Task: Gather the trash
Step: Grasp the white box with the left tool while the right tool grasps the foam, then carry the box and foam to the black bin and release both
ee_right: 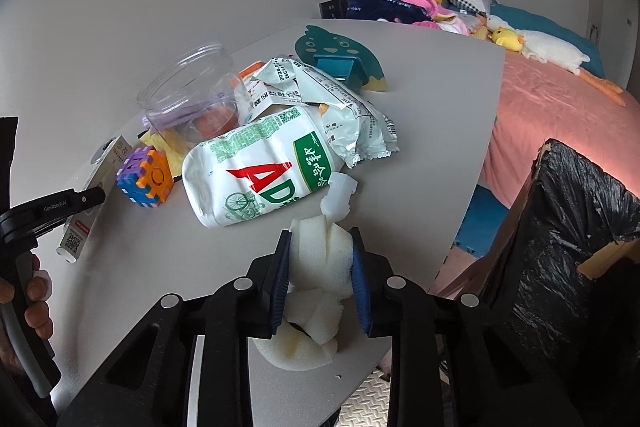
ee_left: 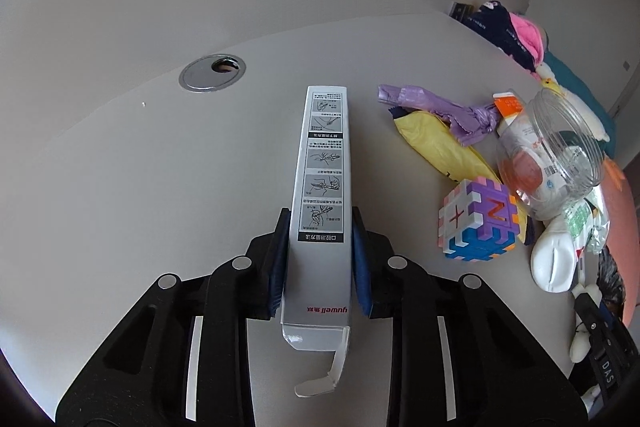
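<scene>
A long grey cardboard box with printed instruction pictures is clamped at its near end by my left gripper, one blue pad pressing on each side; its torn flap hangs down below. My right gripper is shut on a wad of white foam pieces at the near edge of the grey table. Beyond it lie a crushed white bottle with red and green print and a torn silver-green wrapper. A bin lined with a black bag stands at the right, below the table edge.
A clear plastic jar, a colourful puzzle cube, a purple bag and a yellow packet crowd the table. A green bird-shaped stand sits further back. A metal cable grommet is set in the tabletop. A pink bed lies behind.
</scene>
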`<state>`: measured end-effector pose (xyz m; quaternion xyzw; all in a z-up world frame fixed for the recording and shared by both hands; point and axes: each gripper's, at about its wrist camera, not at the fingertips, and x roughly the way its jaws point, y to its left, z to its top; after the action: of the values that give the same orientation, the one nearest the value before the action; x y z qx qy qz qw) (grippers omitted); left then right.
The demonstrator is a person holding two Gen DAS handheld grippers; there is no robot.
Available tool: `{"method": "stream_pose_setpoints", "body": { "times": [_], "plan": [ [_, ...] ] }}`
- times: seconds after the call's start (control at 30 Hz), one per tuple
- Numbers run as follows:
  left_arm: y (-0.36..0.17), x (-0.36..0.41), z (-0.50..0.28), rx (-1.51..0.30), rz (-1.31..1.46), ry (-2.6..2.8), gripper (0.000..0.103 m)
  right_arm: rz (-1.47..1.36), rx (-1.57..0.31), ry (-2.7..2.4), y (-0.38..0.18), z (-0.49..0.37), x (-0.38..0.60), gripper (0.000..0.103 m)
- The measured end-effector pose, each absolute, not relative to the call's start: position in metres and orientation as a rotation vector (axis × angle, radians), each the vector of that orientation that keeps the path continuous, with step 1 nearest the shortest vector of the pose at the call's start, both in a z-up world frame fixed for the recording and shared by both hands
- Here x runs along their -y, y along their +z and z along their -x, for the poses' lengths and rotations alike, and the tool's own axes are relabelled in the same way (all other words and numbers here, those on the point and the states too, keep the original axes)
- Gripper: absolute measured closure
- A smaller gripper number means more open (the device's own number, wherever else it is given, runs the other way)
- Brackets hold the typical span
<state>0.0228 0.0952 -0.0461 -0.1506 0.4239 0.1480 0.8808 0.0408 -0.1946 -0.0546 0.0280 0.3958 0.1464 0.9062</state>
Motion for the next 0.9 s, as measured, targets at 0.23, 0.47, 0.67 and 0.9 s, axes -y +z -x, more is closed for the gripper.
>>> {"method": "stream_pose_setpoints", "body": {
  "times": [0.23, 0.47, 0.67, 0.9],
  "plan": [
    [-0.014, -0.09, -0.008, -0.815, 0.304, 0.295, 0.076, -0.107, -0.776, 0.333, -0.035, -0.031, 0.205, 0.074],
    [0.009, -0.067, -0.007, -0.779, 0.293, 0.232, 0.075, -0.13, -0.732, 0.316, -0.019, -0.022, 0.226, 0.074],
    [0.019, -0.034, -0.011, -0.763, 0.264, 0.176, 0.075, -0.143, -0.7, 0.288, -0.007, -0.015, 0.249, 0.074],
    [0.035, 0.008, -0.016, -0.739, 0.219, 0.09, 0.075, -0.172, -0.671, 0.235, 0.002, -0.008, 0.285, 0.073]
  ]
}}
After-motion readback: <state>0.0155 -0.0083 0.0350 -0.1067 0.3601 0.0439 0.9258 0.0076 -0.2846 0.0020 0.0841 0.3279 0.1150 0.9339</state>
